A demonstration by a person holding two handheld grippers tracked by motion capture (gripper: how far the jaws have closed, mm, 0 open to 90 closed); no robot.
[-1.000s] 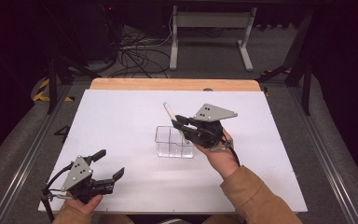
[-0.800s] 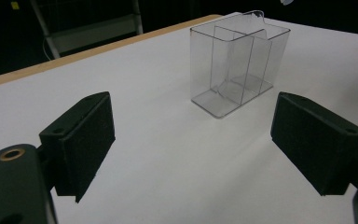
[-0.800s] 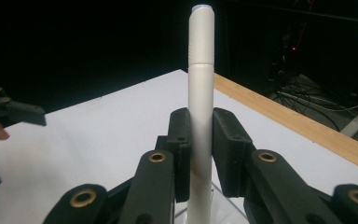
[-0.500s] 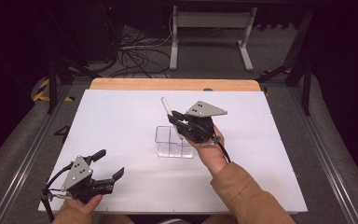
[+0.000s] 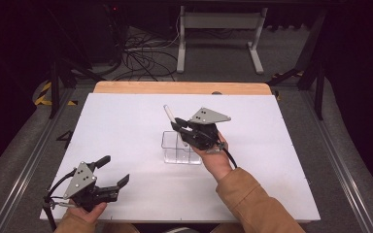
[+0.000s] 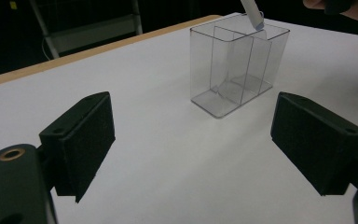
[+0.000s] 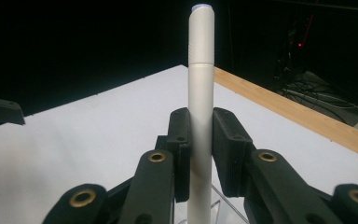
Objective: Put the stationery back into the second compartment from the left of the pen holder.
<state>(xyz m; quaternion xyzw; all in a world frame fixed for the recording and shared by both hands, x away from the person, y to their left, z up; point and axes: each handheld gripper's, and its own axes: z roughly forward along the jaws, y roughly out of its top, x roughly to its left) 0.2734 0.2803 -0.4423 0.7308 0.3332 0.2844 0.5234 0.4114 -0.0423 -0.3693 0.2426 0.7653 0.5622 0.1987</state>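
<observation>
- My right gripper (image 5: 177, 125) clamps the pen (image 5: 168, 114), just above the box (image 5: 179, 154) at table centre.
- My left gripper (image 5: 114, 172) stands open, empty, at 7 o'clock.

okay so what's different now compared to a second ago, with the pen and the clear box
The right gripper, still clamped on the white pen, has shifted left and lower, over the clear box. The left gripper stays open and parked near the table's front left; the box hasn't moved.
</observation>
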